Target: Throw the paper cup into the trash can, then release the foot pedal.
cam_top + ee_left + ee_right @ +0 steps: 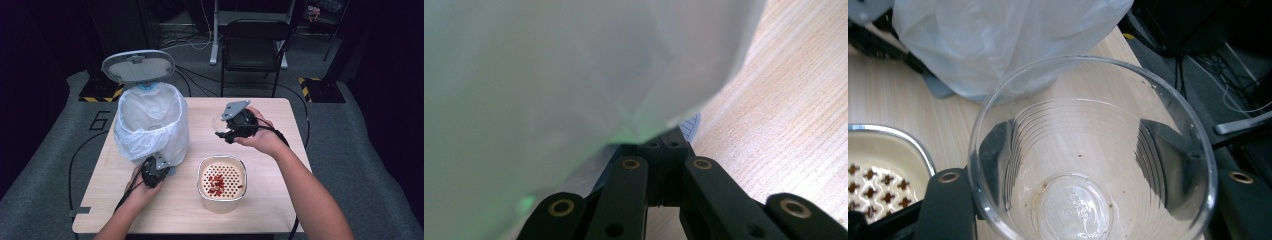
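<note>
**Clear cup held over the worktop beside the lined bin**

High view: A wooden worktop (265, 210) occupies the centre of the frame. At upper left stands a bin (150, 125) lined with a white plastic bag (131, 142), its grey lid (138, 65) raised. At lower centre sits a cream container (222, 182) with a perforated insert carrying red pieces (217, 184). The left hand-held gripper (167, 167) lies at the base of the bin, against the bag. The right hand-held gripper (222, 129), right of the bin, holds a clear plastic cup (217, 122) above the worktop.

Left gripper view: The two black jaws rise from the bottom edge and meet, pressed together at their tips, under the hanging bag (564, 75). A blue-grey edge (691, 125) shows just beyond the tips; whether anything is pinched cannot be told. Worktop (784, 115) fills the right side.

Right gripper view: The jaws pinch the cup (1088, 165) from both sides. Its mouth faces the camera; brown specks cling inside. The bag (998, 40) lies at top, the container (893, 165) at lower left.
</note>
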Demonstrator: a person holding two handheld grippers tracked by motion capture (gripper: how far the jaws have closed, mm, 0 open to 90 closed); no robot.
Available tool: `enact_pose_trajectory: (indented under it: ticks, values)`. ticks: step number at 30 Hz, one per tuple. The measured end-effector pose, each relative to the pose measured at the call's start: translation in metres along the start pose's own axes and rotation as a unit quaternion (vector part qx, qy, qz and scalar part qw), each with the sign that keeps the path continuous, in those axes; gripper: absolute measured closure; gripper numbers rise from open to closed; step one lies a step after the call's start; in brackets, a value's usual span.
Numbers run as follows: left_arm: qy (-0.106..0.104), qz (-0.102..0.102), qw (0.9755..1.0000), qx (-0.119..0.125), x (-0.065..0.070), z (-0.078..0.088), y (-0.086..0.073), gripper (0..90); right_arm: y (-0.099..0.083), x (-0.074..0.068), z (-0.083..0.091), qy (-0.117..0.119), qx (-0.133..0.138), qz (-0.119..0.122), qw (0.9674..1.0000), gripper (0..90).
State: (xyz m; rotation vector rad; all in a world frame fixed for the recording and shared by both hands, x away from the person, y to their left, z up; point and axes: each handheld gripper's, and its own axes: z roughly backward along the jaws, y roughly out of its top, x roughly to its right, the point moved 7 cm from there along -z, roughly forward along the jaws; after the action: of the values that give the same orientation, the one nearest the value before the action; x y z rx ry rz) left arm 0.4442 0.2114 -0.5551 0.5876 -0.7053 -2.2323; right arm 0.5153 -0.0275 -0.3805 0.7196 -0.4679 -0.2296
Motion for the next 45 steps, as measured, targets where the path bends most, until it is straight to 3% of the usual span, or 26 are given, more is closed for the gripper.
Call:
enact_pose_trajectory:
  ticks: [6,11,20,26,28,32,35,37,39,45]
  values:
    - [0.001,-0.002,1.0000,0.000,0.000,0.000,0.000,90.0,0.005,0.008,-0.001,0.023,0.018,-0.059,0.9978,34.1]
    - [0.001,-0.001,1.0000,0.000,0.000,0.000,0.000,90.0,0.011,0.009,0.000,0.031,0.024,-0.082,0.9958,34.1]
    - [0.000,0.005,1.0000,0.003,0.001,0.000,0.000,90.0,0.030,0.010,0.007,0.044,0.033,-0.102,0.9933,34.3]
    - [0.004,-0.004,1.0000,0.002,0.000,0.000,0.001,90.0,0.045,0.010,0.012,0.049,0.035,-0.113,0.9917,34.4]
    - [0.005,0.019,0.9998,0.001,0.002,-0.001,-0.001,90.0,0.051,0.010,0.013,0.054,0.039,-0.111,0.9916,34.4]
    - [0.004,0.006,1.0000,-0.002,0.000,0.000,0.000,90.0,0.062,0.006,0.015,0.058,0.043,-0.114,0.9908,34.3]
    - [0.007,0.000,1.0000,0.001,0.000,0.000,0.000,90.0,0.074,0.003,0.018,0.056,0.044,-0.115,0.9908,34.3]
    - [0.004,0.017,0.9999,0.000,0.001,-0.001,-0.001,90.0,0.081,0.004,0.020,0.054,0.047,-0.115,0.9908,34.2]
    - [0.005,0.010,0.9999,-0.001,0.001,0.000,0.000,90.0,0.090,0.004,0.022,0.048,0.050,-0.112,0.9912,34.2]
    - [0.001,0.012,0.9999,-0.005,0.001,0.000,-0.001,90.0,0.116,0.006,0.027,0.044,0.064,-0.126,0.9890,34.1]
